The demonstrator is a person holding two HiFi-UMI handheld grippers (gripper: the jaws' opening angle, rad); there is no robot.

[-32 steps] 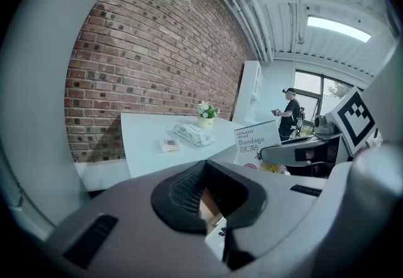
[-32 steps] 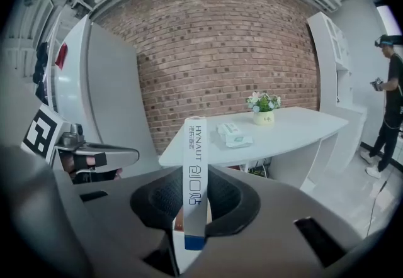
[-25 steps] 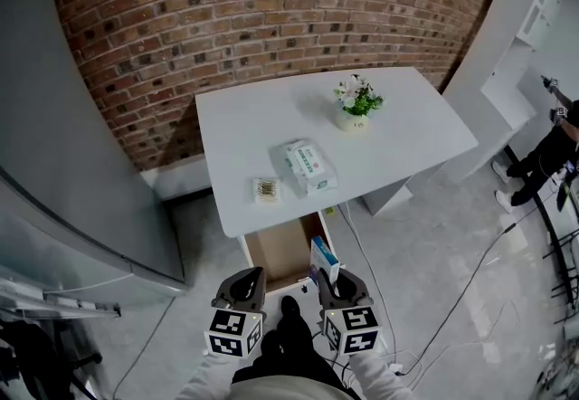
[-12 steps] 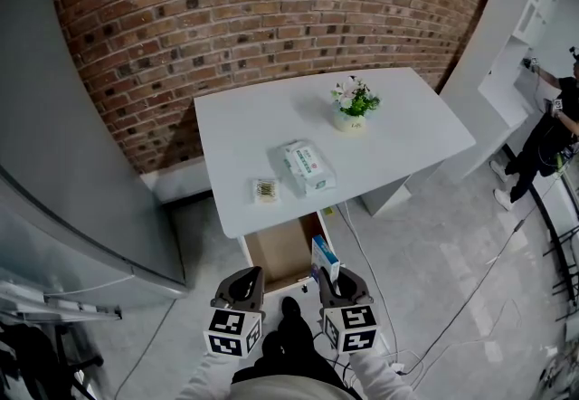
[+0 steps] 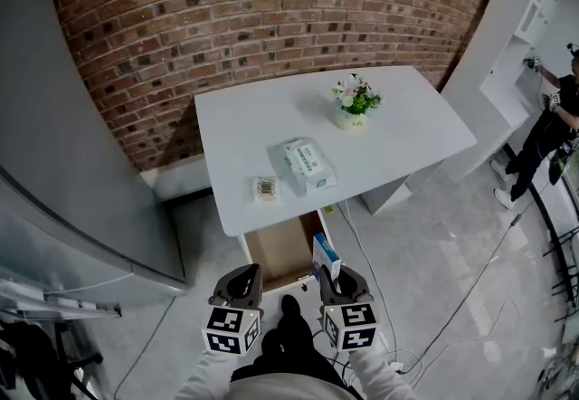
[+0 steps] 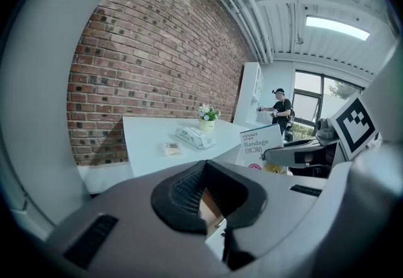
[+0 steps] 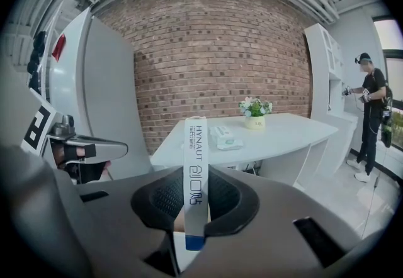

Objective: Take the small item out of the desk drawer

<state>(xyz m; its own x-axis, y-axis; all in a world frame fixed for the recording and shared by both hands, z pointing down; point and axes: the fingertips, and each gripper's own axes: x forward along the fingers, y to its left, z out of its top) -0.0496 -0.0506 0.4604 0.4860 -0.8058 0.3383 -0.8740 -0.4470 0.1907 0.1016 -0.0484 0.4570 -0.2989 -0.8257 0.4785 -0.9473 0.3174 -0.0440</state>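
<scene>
A white desk stands against a brick wall, with its wooden drawer pulled open below the front edge. My right gripper is shut on a thin white and blue bandage box, held upright just right of the drawer. In the right gripper view the box stands edge-on between the jaws of that gripper. My left gripper hovers at the drawer's near left corner, shut, with nothing in it. The left gripper view shows its jaws closed and the box off to the right.
On the desk lie a tissue pack, a small packet and a potted flower. A grey cabinet fills the left. Cables run over the floor at right. A person stands by white shelves.
Both grippers and the box have kept still. Only the person at the far right has shifted their arms.
</scene>
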